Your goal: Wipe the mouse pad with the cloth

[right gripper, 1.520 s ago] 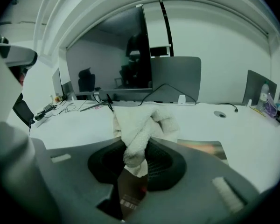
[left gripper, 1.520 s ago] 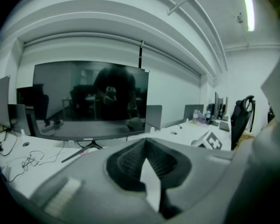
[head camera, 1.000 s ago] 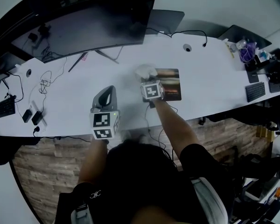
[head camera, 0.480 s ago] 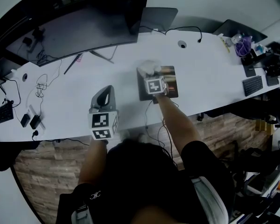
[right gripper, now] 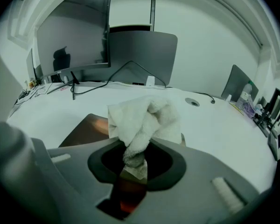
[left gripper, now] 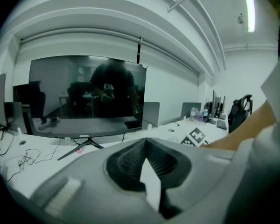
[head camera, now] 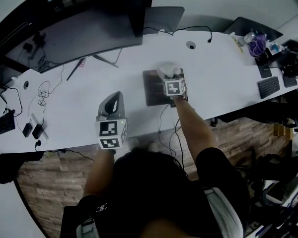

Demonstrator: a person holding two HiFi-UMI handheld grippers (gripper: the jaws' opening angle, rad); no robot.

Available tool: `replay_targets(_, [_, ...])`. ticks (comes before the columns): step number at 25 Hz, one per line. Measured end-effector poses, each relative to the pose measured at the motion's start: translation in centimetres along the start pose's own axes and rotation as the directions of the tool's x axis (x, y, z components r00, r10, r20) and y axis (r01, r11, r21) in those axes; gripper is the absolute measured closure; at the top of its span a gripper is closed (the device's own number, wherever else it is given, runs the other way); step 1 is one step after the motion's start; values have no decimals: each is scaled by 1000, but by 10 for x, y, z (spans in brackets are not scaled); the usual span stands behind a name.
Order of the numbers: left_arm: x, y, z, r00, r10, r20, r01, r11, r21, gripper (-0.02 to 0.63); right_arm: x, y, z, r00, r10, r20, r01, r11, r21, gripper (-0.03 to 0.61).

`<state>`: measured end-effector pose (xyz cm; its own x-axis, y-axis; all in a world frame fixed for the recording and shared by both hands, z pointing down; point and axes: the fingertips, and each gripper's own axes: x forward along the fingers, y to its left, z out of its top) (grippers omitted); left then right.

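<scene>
Over on the left of the white desk, a tangle of cables lies in front of the big dark monitor. Next along, the left gripper sits low over bare desk, well apart from the action. Its own view shows the jaws drawn together at the tips with nothing between them (only a thin sliver of white desk shows lower down).

Now to the middle: the dark mouse pad lies flat on the desk, just right of centre. The right gripper is over the pad's right side, the person's bare forearm reaching out behind it. Its jaws are clamped on the white cloth, which bunches up ahead of the tips. From the head view, the cloth is at the pad's far right corner.

Further right, a small keyboard and a purple bundle sit near the desk's end.
</scene>
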<state>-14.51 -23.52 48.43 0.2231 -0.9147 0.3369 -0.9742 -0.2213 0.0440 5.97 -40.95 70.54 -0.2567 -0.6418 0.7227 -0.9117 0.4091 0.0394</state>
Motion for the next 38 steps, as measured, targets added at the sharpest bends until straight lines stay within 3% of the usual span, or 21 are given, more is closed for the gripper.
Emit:
replay_targets(13, [-1, -17, 3, 1000, -16, -3, 16, 999, 27, 615, -11, -58, -16, 999, -51, -15, 52, 997, 48, 491])
replay_targets(19, [-2, -22, 6, 1000, -12, 6, 12, 1000, 22, 615, -15, -56, -24, 998, -43, -37, 44, 999, 23, 491])
replay_targets(38, [-9, -45, 15, 998, -41, 48, 39, 999, 35, 615, -40, -47, -62, 997, 4, -74, 2, 998, 68, 494])
